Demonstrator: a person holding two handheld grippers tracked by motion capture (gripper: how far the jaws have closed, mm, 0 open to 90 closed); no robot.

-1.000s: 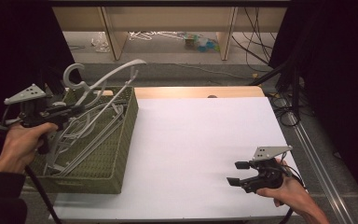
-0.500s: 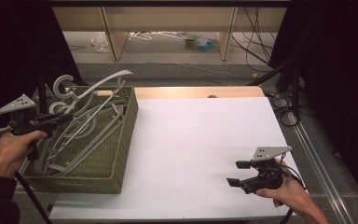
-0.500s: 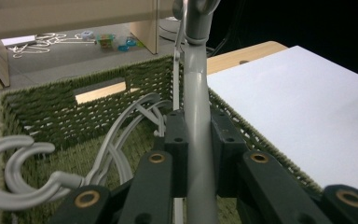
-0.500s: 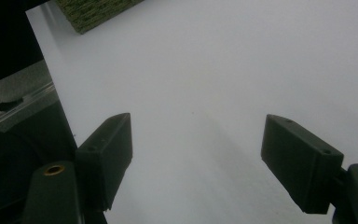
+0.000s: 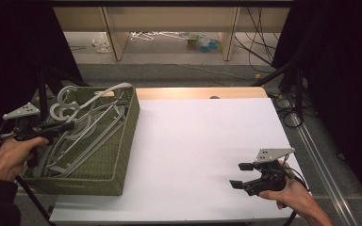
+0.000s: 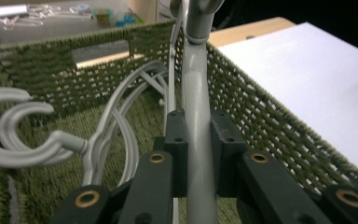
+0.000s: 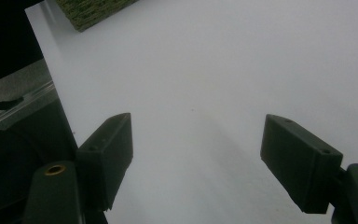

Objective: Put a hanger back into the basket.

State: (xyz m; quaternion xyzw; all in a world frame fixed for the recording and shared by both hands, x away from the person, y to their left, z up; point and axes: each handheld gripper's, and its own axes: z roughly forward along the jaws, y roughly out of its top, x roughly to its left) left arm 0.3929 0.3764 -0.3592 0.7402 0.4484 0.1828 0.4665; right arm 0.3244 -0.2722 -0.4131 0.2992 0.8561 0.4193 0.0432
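Change: left tool [image 5: 63,126] has sunk toward the basket [image 5: 122,141] since a second ago, carrying its hanger down with it; right tool [image 5: 245,175] has kept its place, its jaws just opened a little wider with nothing between them.
Left tool: clamped on the straight grey stem of a hanger [image 6: 196,116], pads pressing either side of it.
Right tool: wide apart and empty, hovering low over the bare sheet at the near right corner.
Hanger: above the woven green basket at the left edge of the bench [image 5: 198,141], its hook end poking past the far rim, the rest among other grey hangers [image 5: 89,136] piled inside.
Risk: I judge the held hanger could snag the tangled hooks beside it, dragging the pile or tipping the basket off the left edge.
Surface: white sheet over a wooden top, otherwise bare.
Room: dark curtains at both sides, cables on the floor [image 5: 179,70], clutter beyond the far edge.
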